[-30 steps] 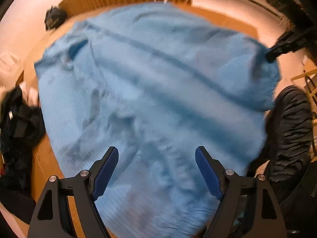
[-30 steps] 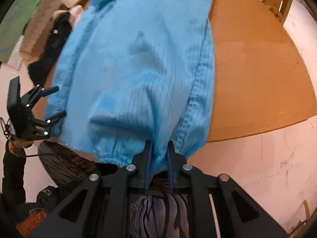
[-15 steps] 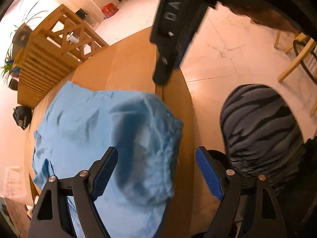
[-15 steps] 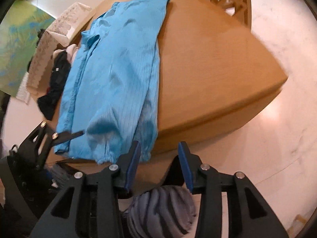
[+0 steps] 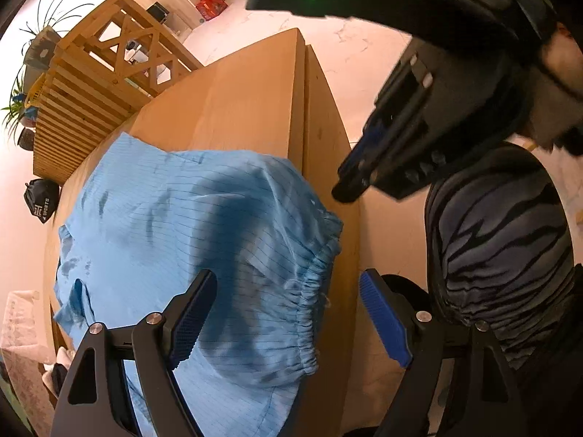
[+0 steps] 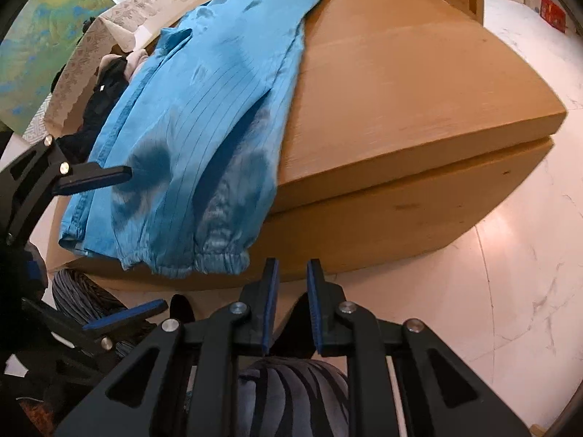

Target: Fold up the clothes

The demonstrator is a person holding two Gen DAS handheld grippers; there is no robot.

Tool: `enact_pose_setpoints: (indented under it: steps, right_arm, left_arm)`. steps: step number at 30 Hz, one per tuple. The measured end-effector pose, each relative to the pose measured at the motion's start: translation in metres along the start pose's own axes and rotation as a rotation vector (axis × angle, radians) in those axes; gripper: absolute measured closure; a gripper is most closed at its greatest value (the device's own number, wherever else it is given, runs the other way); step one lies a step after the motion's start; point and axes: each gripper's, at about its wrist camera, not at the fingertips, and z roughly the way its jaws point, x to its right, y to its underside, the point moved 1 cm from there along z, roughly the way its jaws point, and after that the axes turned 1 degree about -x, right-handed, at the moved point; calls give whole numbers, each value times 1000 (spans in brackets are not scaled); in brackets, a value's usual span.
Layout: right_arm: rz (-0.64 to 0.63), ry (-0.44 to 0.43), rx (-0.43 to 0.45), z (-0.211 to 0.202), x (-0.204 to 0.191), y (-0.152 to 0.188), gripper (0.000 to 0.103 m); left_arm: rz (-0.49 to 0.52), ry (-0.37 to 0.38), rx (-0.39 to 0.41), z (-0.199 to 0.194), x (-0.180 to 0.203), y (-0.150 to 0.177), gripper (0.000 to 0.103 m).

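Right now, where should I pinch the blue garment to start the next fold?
Take the gathered elastic hem of the blue garment, where it hangs over the table's near edge. It is free of the tabletop, so the right tongs, just below it, could probably come up from underneath.

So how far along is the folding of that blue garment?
Early on. The blue garment lies lengthwise on the table, one side seemingly folded over, its elastic hem hanging off the near edge. Nothing is in hand: the left hand-held gripper is open, the right hand-held gripper nearly closed but empty. The crosswise folds remain.
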Motion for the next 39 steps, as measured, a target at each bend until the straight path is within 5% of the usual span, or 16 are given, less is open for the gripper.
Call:
enact_pose_setpoints:
  steps: [7, 11, 22, 24, 31, 39]
  right_arm:
    - [-19, -47, 18, 6, -11, -6, 87]
    - [16, -154, 31, -5, -14, -9, 87]
    - [8, -195, 21, -17, -26, -18, 87]
    - [-7, -187, 15, -19, -26, -15, 87]
    - [22, -175, 37, -51, -9, -8, 87]
    - [91, -95, 115, -88, 11, -38, 83]
  left_arm:
    - [-13, 37, -5, 10, 3, 9, 23]
    - [-1, 37, 17, 12, 7, 12, 23]
    - [-165, 79, 90, 18, -11, 2, 23]
    - [-172, 89, 101, 20, -13, 2, 28]
    - [-286, 178, 182, 19, -38, 4, 80]
    - [-367, 253, 257, -3, -55, 13, 88]
